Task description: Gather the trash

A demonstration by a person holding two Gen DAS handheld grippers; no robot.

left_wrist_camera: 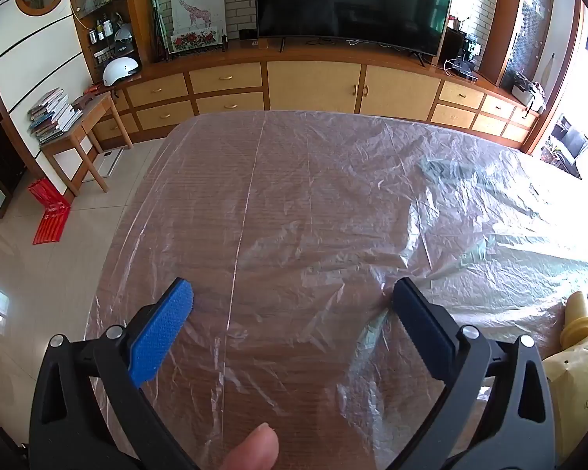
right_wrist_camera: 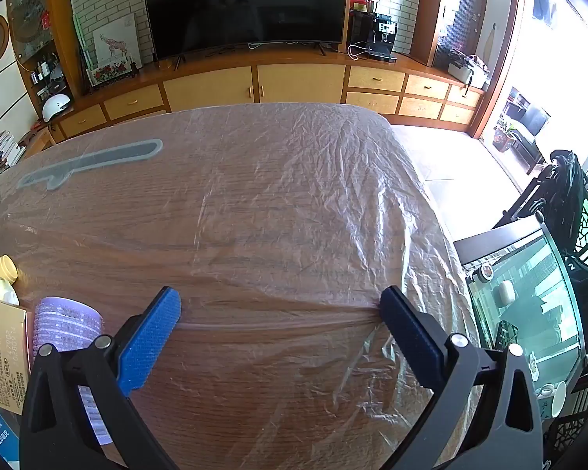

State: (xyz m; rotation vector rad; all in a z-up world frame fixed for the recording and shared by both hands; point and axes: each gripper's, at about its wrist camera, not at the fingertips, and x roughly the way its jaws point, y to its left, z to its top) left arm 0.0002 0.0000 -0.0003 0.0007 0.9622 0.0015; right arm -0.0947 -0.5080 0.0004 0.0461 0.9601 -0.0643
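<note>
Left wrist: left tool (left_wrist_camera: 292, 295) gapes above plastic sheet (left_wrist_camera: 313, 196)

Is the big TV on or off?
Off. The TV screen is dark all over and only shows dim reflections of the room, in both wrist views.

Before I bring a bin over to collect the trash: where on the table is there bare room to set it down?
The middle of the plastic-covered table is bare, from both open grippers out to the far edge by the TV cabinet. Its near corner is crowded: yellow cup, purple roller, printed box.
</note>
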